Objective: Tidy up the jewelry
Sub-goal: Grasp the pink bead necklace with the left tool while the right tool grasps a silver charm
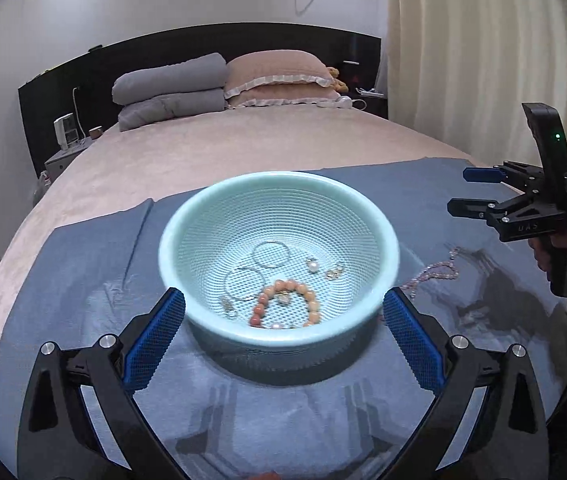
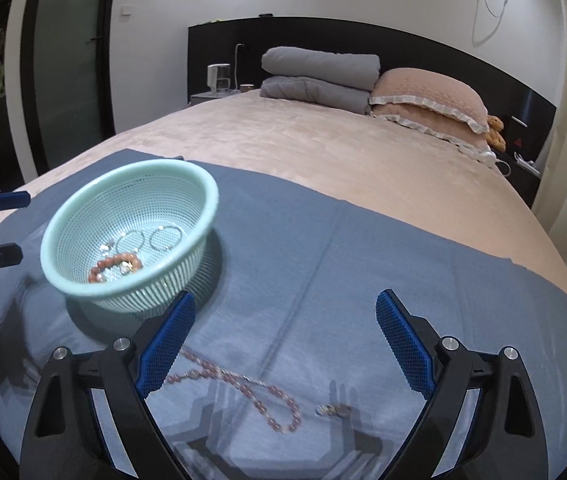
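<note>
This is a bedroom in a home. A big bed (image 2: 323, 152) with a soft pink cover fills the room. At its head lie folded grey blankets (image 2: 319, 76) and pink pillows (image 2: 431, 100) with white frills, against a dark headboard (image 2: 403, 36). A small teddy bear (image 2: 496, 131) sits beside the pillows. Pale curtains (image 1: 483, 60) hang on one side, and a small bedside table (image 2: 205, 98) stands by the bed.

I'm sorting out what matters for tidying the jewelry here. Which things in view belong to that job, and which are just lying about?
Belongs to the job:
- pale green plastic mesh basket
- orange bead bracelet inside it
- two thin silver hoops inside it
- pink bead necklace on the blue cloth

Just lying about:
- folded grey quilt
- pink frilled pillows
</note>
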